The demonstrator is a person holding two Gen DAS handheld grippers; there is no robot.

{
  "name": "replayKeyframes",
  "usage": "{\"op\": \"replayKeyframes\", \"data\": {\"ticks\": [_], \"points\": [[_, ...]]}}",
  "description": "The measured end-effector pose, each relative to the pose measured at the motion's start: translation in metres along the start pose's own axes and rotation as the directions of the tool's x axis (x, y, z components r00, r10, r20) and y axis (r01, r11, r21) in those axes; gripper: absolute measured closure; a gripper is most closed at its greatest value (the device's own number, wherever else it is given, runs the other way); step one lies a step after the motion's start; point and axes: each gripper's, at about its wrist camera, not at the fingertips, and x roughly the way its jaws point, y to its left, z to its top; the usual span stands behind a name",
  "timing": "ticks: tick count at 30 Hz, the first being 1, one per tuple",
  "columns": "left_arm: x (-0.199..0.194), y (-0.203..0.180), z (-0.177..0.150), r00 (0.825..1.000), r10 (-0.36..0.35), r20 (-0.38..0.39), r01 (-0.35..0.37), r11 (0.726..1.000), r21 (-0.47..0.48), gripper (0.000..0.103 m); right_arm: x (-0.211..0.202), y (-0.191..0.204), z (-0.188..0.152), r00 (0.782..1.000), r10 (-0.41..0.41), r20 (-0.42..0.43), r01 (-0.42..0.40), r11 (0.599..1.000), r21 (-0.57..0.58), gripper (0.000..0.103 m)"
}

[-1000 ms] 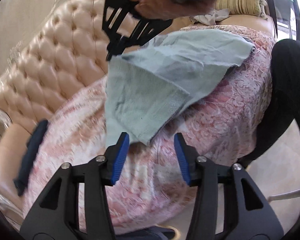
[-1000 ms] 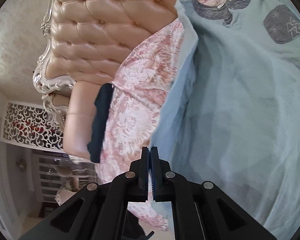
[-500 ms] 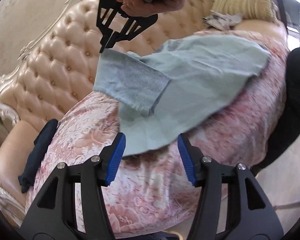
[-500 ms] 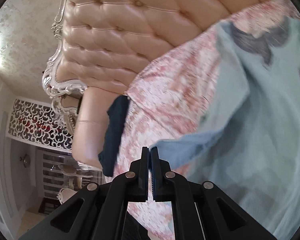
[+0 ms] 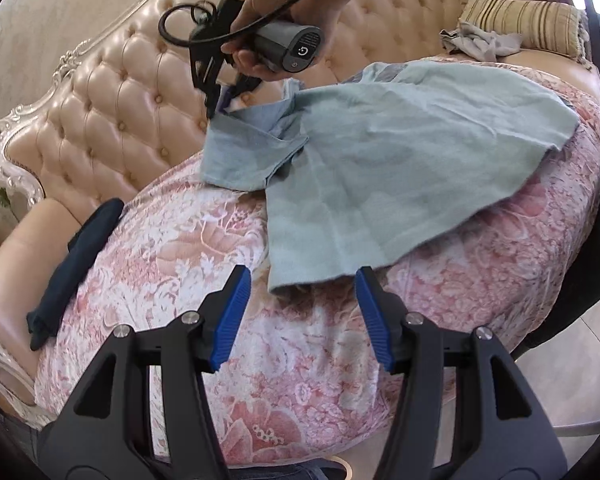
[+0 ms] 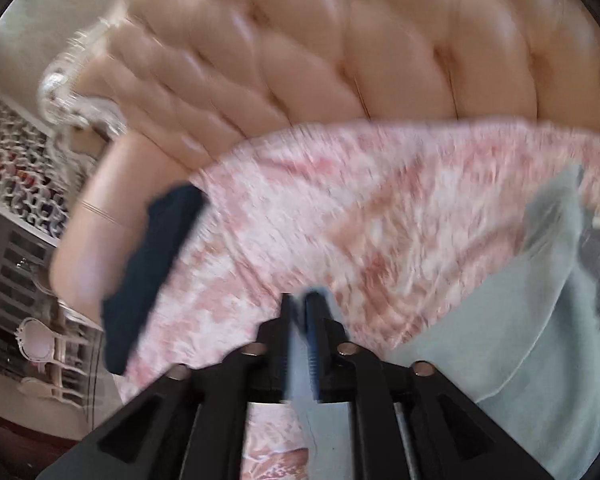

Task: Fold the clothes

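Left wrist view: right hand-held gripper [image 5: 220,98], clamped on the sleeve of the pale blue shirt [image 5: 380,184], has carried it farther toward the tufted sofa back [image 5: 112,112] than before; left hand-held gripper [image 5: 300,316] hovers apart at the hem, pink floral cover [image 5: 180,248] bare leftward to dark folded garment [image 5: 76,260].

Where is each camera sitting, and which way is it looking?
Left wrist: on the left claw, open, facing the light blue shirt on the pink floral cover; the right hand and right claw show, pinching the sleeve.
Right wrist: on the right claw, blurry, facing the tufted sofa back.
Both see the shirt, the cover, the sofa and the dark folded cloth.
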Motion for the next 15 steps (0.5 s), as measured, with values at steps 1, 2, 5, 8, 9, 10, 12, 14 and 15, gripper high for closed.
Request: {"op": "replayKeyframes", "data": {"ticks": [1,2,5,8,9,10,12,14,15], "points": [[0.001,0.001,0.001,1.000,0.002,0.000,-0.002,1.000,-0.003,0.045,0.011,-0.006,-0.002,0.999,-0.004,-0.047,0.006,0.999,0.041,0.042],[0.001,0.002,0.001,1.000,0.002,0.003,-0.002,1.000,-0.009,0.045,0.010,-0.010,-0.008,0.999,0.002,-0.038,0.000,0.999,0.050,0.027],[0.001,0.006,0.003,1.000,-0.001,0.012,0.002,1.000,-0.028,0.045,-0.004,-0.018,-0.025,0.999,0.037,0.012,-0.038,0.996,0.076,0.027],[0.000,0.007,0.004,1.000,-0.001,0.021,0.002,1.000,-0.025,0.045,-0.054,-0.030,-0.052,0.976,0.170,0.139,-0.193,0.965,0.177,0.023],[-0.001,0.007,0.005,1.000,-0.002,0.024,0.003,1.000,-0.027,0.045,-0.074,-0.038,-0.066,0.956,0.224,0.192,-0.262,0.943,0.206,0.023],[-0.001,0.007,0.005,1.000,-0.004,0.027,0.004,1.000,-0.029,0.045,-0.094,-0.050,-0.083,0.943,0.234,0.237,-0.288,0.930,0.227,0.023],[-0.004,0.006,0.005,0.999,-0.009,0.035,0.010,0.999,-0.034,0.045,-0.137,-0.083,-0.115,0.934,0.153,0.323,-0.246,0.931,0.271,0.023],[-0.007,0.004,0.007,0.999,-0.018,0.045,0.020,0.999,-0.038,0.045,-0.179,-0.123,-0.147,0.931,0.031,0.365,-0.163,0.928,0.336,0.023],[-0.009,0.004,0.008,0.998,-0.026,0.051,0.028,0.999,-0.043,0.044,-0.198,-0.143,-0.161,0.929,-0.027,0.369,-0.122,0.920,0.373,0.025]]}}
